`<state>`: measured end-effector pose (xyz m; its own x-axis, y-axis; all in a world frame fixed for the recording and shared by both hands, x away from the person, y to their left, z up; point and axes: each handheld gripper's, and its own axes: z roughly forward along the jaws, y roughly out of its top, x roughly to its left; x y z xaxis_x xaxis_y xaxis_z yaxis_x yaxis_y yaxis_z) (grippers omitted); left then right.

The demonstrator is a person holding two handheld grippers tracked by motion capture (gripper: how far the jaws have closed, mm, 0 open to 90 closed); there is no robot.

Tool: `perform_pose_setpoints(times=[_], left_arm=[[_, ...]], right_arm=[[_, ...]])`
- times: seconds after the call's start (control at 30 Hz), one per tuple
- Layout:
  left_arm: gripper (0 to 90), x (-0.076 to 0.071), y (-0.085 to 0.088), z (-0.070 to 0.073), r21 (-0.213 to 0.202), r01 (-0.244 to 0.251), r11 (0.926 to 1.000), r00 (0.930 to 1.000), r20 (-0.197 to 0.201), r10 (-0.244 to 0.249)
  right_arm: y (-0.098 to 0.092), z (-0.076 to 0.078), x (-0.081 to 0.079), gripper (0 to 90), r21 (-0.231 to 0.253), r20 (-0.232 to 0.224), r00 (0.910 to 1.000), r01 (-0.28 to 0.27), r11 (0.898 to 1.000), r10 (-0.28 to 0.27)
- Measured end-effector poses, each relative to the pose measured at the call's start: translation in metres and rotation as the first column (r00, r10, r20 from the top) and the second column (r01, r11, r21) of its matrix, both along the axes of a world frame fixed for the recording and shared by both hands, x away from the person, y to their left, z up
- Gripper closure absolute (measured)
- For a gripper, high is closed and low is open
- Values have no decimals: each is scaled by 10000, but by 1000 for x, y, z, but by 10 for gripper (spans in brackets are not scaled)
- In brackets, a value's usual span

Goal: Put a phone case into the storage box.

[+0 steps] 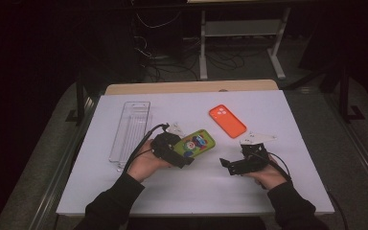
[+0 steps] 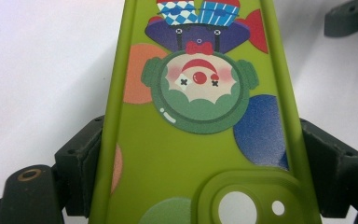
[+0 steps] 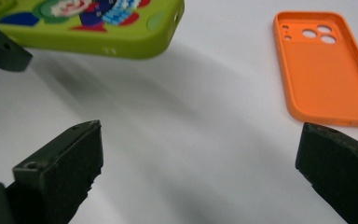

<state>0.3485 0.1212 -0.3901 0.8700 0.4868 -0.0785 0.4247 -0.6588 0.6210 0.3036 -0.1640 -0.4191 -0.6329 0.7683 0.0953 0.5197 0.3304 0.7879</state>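
Left tool [image 1: 184, 154] clenched on the green phone case [image 1: 197, 143]: jaws press its two long edges near the camera-cutout end, printed clown side up. In the right gripper view the case's far end casts a shadow on the white tabletop [image 1: 196, 187]. Right tool [image 1: 226, 165] released, jaws wide apart, nothing between them, pointing toward the green case. Orange phone case [image 1: 227, 120] lies flat on the tabletop, inside up, beyond the right tool. Clear plastic tray [image 1: 130, 132] at left.
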Motion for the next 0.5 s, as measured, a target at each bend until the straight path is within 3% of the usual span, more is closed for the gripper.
perform_pose_setpoints(times=[0.13, 0.3, 0.33, 0.43, 0.47, 0.5], left_arm=[[155, -1, 0, 0, -77, 84, 9999, 10000, -20, -85], [154, 0, 1, 1, -130, 140, 9998, 9999, 3, -140], [154, -1, 0, 0, -394, -98, 9992, 9999, -25, 97], [155, 1, 2, 2, -87, 127, 9999, 9999, 61, -127], [155, 0, 1, 1, -487, -205, 9986, 9998, -19, 205], [155, 0, 1, 1, -480, -214, 9986, 9998, -37, 212]], right_arm=[[0, -4, -3, 0, -7, 34, 9999, 129, 9999, -129], [1, -4, -4, 0, -66, 517, 9986, 147, 9999, -144], [1, -3, -4, 0, -36, 578, 9982, 150, 9999, -148], [1, -3, -3, 0, -10, 641, 9978, 143, 9999, -142], [2, -4, -3, 0, -109, 685, 9976, 145, 9998, -137], [3, -4, -4, 0, -132, 670, 9977, 129, 9998, -119]])
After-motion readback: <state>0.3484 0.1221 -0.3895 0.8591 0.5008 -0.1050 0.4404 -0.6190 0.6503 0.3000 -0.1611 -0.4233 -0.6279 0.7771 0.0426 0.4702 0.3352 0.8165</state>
